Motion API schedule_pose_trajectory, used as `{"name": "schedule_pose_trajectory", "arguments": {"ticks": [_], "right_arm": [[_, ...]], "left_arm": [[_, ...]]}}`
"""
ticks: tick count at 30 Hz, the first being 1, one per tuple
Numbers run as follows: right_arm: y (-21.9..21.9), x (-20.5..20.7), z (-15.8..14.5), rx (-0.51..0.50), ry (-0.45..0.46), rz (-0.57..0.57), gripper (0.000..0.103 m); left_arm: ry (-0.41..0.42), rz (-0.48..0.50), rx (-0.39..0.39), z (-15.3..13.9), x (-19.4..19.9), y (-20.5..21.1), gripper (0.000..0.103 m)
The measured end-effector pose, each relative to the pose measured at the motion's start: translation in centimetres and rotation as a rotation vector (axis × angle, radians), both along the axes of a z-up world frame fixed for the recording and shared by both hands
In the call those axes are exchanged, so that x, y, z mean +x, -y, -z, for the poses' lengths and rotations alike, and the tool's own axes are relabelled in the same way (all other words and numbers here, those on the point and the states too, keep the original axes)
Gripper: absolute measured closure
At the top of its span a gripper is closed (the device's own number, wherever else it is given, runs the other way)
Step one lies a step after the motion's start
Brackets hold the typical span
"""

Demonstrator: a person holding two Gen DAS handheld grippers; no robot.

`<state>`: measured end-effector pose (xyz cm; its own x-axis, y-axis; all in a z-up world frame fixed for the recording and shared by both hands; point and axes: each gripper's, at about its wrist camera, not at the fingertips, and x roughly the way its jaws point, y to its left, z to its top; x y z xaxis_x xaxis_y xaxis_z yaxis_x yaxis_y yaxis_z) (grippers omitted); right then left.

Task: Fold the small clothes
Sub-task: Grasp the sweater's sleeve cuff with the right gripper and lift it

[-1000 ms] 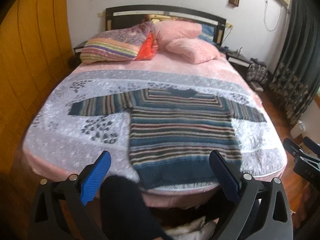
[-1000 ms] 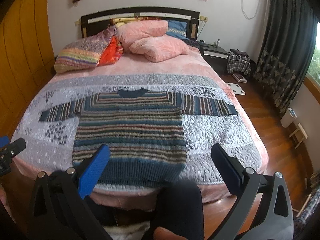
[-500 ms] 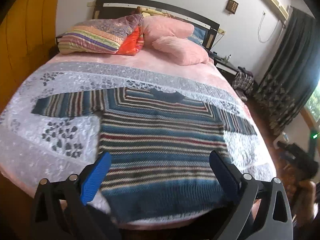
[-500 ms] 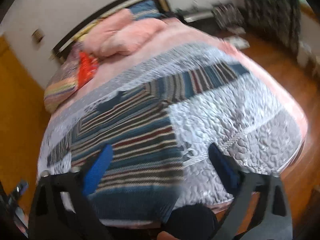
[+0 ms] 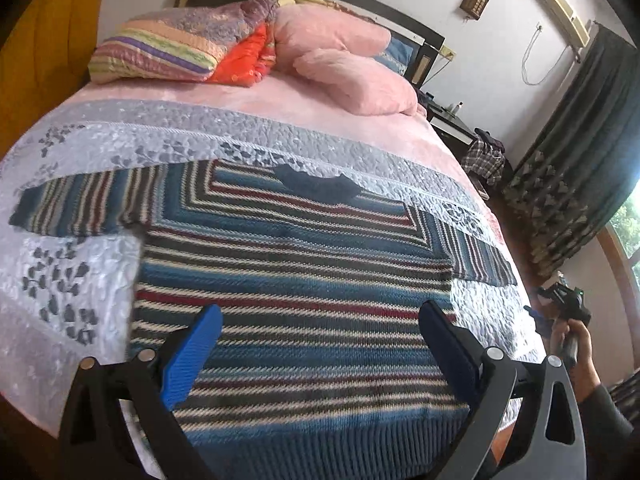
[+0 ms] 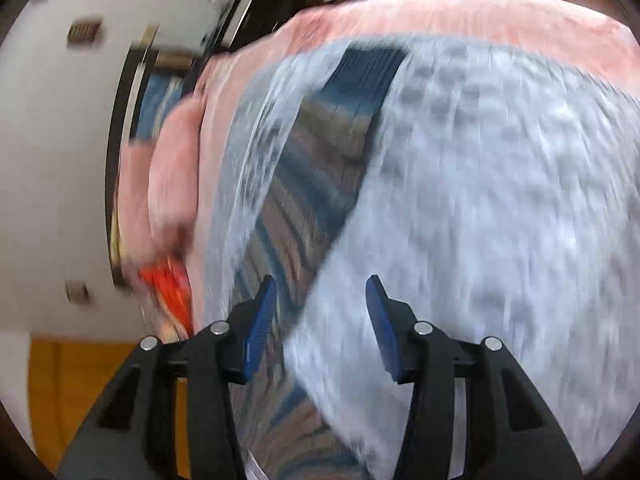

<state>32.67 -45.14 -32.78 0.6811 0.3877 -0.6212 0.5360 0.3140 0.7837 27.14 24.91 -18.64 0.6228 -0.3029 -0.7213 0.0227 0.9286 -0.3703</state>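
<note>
A striped knit sweater (image 5: 296,280) in blue, white, dark red and grey lies flat on the bed, sleeves spread to both sides. My left gripper (image 5: 320,316) hovers wide open above its lower body, nothing between the blue pads. In the right wrist view the picture is blurred and rolled sideways: the sweater's sleeve (image 6: 320,168) runs up the frame on the grey quilt (image 6: 480,200). My right gripper (image 6: 322,292) is open above the sleeve's edge near the armpit, holding nothing. The right gripper body (image 5: 568,304) and a hand show at the left view's right edge.
The quilt (image 5: 80,280) covers the foot half of the bed, pink sheet beyond. Pink pillows (image 5: 352,76) and a striped folded quilt (image 5: 168,52) lie by the headboard. A nightstand (image 5: 448,120), a plaid bag and dark curtains (image 5: 580,152) stand at the right.
Both grippers moved forward over the bed. The left came lower over the sweater's body. The right swung toward the right sleeve, rolled sideways, and its jaws narrowed somewhat.
</note>
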Motion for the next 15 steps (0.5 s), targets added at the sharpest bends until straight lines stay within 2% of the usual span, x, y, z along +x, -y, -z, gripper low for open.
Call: {"name": "schedule_pose_trajectory", "arguments": {"ticks": [2,7,15], "right_arm": [[2.3,1.5,1.0,0.012,0.008,0.048,0.063],[6.2,5.2,3.8,0.018,-0.002,0.146,0.064],[7.8,9.7,7.1,-0.024,-0.043,0.152,0.063]], "left_arm": [[-0.019,0.003,-0.019,1.0,1.1,0.4,0.004],[-0.035,0.006,-0.024,3.5,3.2,1.7,0.004],[-0.06,-0.003,-0.041,6.4,4.8,2.4,0.004]]}}
